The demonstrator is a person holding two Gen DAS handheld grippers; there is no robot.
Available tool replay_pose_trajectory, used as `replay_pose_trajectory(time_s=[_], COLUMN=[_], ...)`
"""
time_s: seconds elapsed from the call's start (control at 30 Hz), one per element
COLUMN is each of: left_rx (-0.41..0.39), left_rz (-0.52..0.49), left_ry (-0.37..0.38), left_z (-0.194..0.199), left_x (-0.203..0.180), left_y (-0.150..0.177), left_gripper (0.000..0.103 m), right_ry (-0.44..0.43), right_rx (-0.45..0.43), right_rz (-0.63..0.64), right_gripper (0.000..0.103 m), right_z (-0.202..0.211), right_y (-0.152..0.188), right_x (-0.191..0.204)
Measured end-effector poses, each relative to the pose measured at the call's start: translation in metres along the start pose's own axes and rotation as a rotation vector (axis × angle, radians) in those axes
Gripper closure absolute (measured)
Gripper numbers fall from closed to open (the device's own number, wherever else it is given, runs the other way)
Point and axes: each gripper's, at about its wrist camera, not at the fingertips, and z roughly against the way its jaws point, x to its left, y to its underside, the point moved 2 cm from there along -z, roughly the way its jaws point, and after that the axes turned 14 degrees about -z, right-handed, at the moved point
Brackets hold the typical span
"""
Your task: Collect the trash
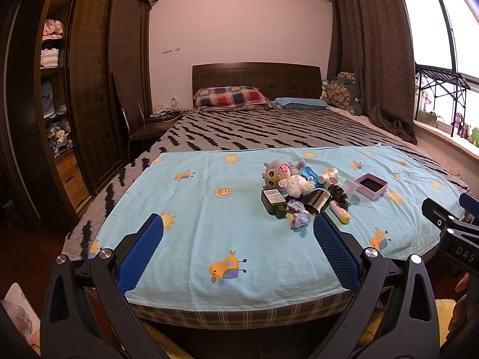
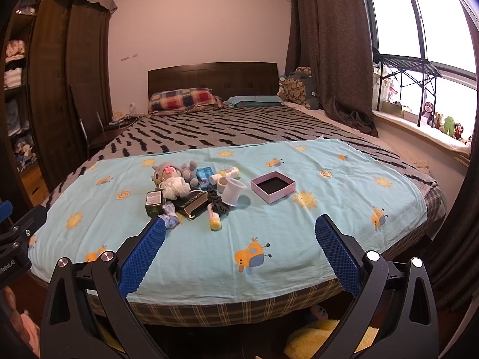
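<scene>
A pile of small items lies on the light blue cloth (image 1: 209, 209) at the bed's foot. It holds two crumpled paper wads (image 1: 300, 219) (image 2: 170, 220), a torn black package (image 1: 316, 200) (image 2: 191, 203), a dark green bottle (image 1: 271, 199) (image 2: 153, 202), a yellow-capped tube (image 1: 339, 211) (image 2: 213, 217), a black scrunchie (image 2: 217, 199), a clear plastic cup (image 2: 232, 191) and a grey plush doll (image 1: 280, 173) (image 2: 170, 176). My left gripper (image 1: 238, 227) is open and empty, short of the pile. My right gripper (image 2: 241, 227) is open and empty, also short of it.
An open pink box (image 1: 371, 185) (image 2: 273, 186) sits right of the pile. A dark wardrobe (image 1: 89, 89) and a chair (image 1: 134, 125) stand left of the bed. A windowsill with toys (image 2: 443, 125) runs along the right. Yellow fluffy slippers (image 2: 314, 338) lie on the floor.
</scene>
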Motion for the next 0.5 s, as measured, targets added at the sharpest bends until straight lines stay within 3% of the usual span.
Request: replay_pose_trajectory(time_s=[0.3,0.5], left_rx=[0.013,0.012], left_rz=[0.003,-0.001], left_ry=[0.002,0.011], left_z=[-0.019,-0.037], left_x=[-0.001,-0.001], left_y=[0.007,0.012], left_gripper=[0.008,0.008], right_ry=[-0.044,-0.096], right_rx=[-0.033,0.007], right_rz=[0.022,-0.007], right_gripper=[0.003,0.003], right_z=[-0.015,-0.037], right_y=[0.007,0.013], right_x=[0.003,0.001])
